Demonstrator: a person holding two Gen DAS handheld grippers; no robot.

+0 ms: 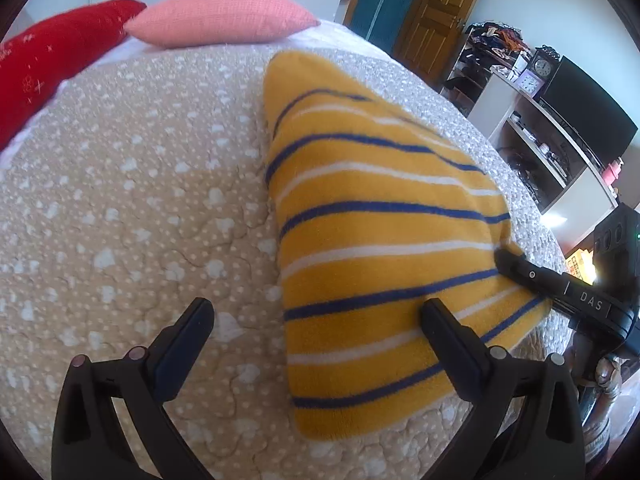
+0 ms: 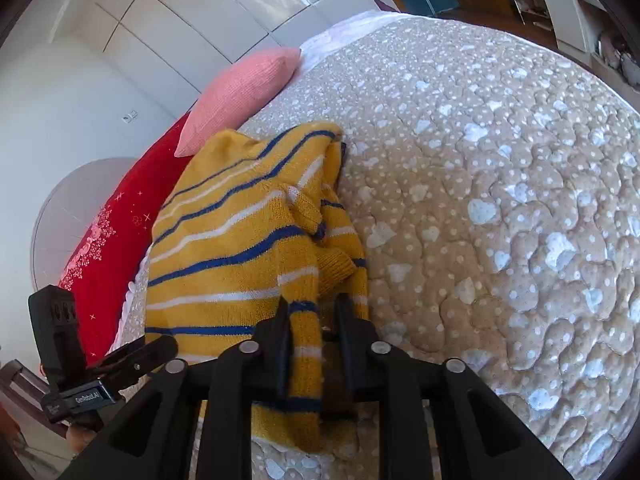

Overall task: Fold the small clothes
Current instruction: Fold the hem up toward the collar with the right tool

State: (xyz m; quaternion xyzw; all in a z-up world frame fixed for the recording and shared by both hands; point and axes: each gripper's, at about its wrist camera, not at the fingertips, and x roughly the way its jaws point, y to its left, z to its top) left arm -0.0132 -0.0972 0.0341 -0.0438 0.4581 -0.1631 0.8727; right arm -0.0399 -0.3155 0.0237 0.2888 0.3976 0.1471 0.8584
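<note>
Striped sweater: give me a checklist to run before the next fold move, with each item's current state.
1. Right gripper shut on the striped sweater: ok, yellow knit is pinched between its fingers.
2. Left gripper free to take a second hold: ok, jaws wide open, nothing between them.
3. Left gripper lined up on an edge: not ok, one finger is over the sweater, the other over the bedspread.
4. Sweater lying flat: not ok, the cloth near the right gripper is bunched.
5. Room on the bedspread: ok, the pink pillow and red pillow sit at the far end.
</note>
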